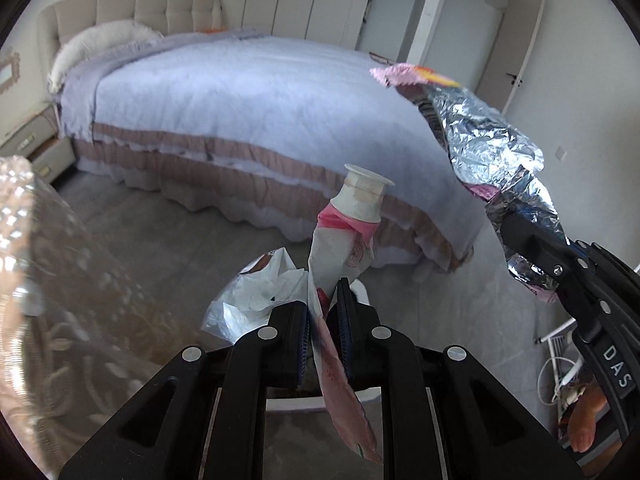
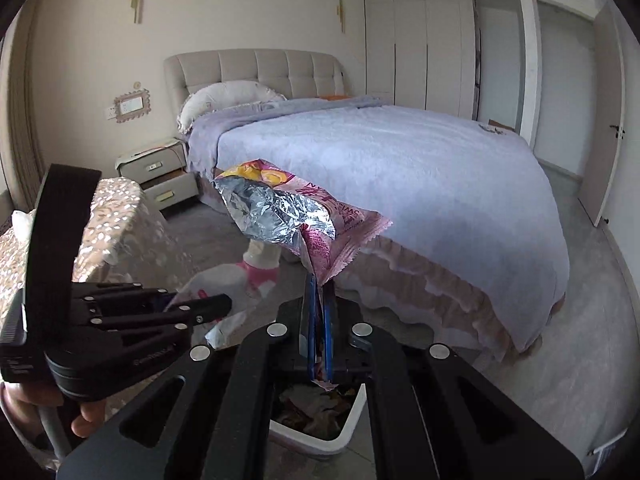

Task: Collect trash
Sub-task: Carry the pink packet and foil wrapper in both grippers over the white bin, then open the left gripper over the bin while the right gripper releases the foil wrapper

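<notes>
My left gripper (image 1: 324,308) is shut on a squeezed white and pink tube (image 1: 344,236) with a white cap that points up and away. In the right wrist view this gripper (image 2: 212,306) sits at the lower left, the tube (image 2: 260,270) sticking out of it. My right gripper (image 2: 319,320) is shut on the corner of a pink snack wrapper (image 2: 288,216) with a crinkled silver inside. From the left wrist it shows at the right edge (image 1: 516,236), the wrapper (image 1: 488,140) standing up from it. A white trash bin (image 2: 352,432) with crumpled rubbish in it lies right under both grippers.
A bed (image 2: 400,168) with a lilac cover fills the middle, its frilled skirt close behind the bin. A table with a lace cloth (image 2: 116,216) stands at the left, a nightstand (image 2: 156,172) behind it. A crumpled white plastic bag (image 1: 256,292) lies by the bin. A hand (image 2: 86,420) holds the left gripper.
</notes>
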{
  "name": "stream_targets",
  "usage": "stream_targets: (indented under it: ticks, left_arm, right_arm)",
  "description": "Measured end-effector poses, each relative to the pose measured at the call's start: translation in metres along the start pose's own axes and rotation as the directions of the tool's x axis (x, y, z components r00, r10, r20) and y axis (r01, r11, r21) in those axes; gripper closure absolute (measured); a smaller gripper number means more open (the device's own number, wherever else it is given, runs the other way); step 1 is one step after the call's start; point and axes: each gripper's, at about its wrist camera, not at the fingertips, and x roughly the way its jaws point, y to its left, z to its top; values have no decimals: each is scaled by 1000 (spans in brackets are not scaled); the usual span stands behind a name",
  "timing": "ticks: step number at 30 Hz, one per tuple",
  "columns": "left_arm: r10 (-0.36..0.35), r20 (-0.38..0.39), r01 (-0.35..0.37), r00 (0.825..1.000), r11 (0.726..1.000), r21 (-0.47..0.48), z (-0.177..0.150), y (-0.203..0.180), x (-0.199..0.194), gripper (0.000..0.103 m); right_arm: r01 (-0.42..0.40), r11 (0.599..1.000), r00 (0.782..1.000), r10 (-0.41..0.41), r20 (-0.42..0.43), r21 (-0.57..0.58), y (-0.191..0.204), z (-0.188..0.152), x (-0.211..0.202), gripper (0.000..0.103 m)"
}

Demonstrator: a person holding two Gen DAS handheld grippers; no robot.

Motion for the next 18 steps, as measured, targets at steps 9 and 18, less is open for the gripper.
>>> stream_targets:
  ticks: [9,18]
  left_arm:
    - [-43,-155,41,987,999,-13,-15,0,83,88]
    - [-49,-254,40,966,998,-39,-34,-5,122,5]
  right_arm:
    - [5,999,996,-1,-86,41,-22,-19,41,99]
    - [8,998,989,2,-146,66,-32,-33,63,99]
